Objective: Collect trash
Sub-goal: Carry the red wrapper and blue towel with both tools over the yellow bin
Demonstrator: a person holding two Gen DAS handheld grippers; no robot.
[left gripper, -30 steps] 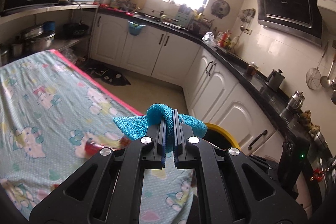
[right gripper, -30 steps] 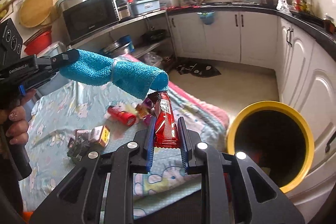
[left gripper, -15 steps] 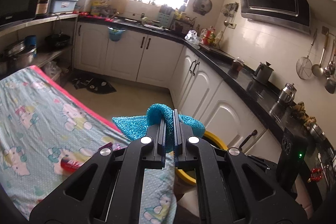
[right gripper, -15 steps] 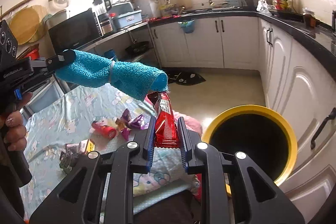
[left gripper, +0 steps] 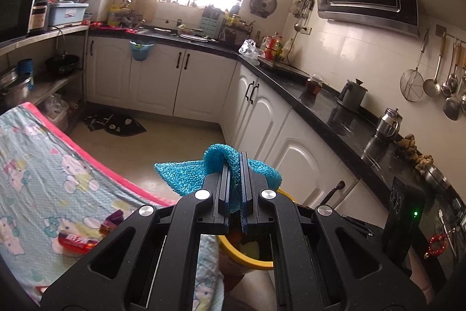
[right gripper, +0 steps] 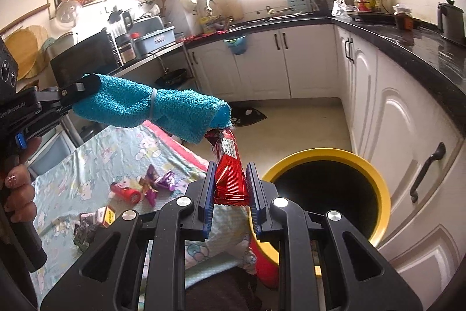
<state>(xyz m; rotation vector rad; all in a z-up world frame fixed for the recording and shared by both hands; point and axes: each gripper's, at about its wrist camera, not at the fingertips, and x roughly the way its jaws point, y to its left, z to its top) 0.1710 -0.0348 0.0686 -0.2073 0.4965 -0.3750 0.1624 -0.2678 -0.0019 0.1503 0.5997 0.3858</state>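
Observation:
My left gripper is shut on a folded blue cloth, which sticks out past the table's pink edge. From the right wrist view the same blue cloth hangs from the left gripper, held by a hand at the left. A red snack wrapper stands upright between the pads of my right gripper, which is shut on it. A yellow-rimmed bin stands just right of the wrapper; its rim shows under the left gripper too.
On the cartoon-print tablecloth lie a red tube, purple wrappers and small boxes. The red tube also lies near the table edge. White cabinets with a black counter close off the right side.
Both grippers have swung right, away from the table and toward the cabinets. The yellow bin now sits closer under the red wrapper. Both grips are unchanged.

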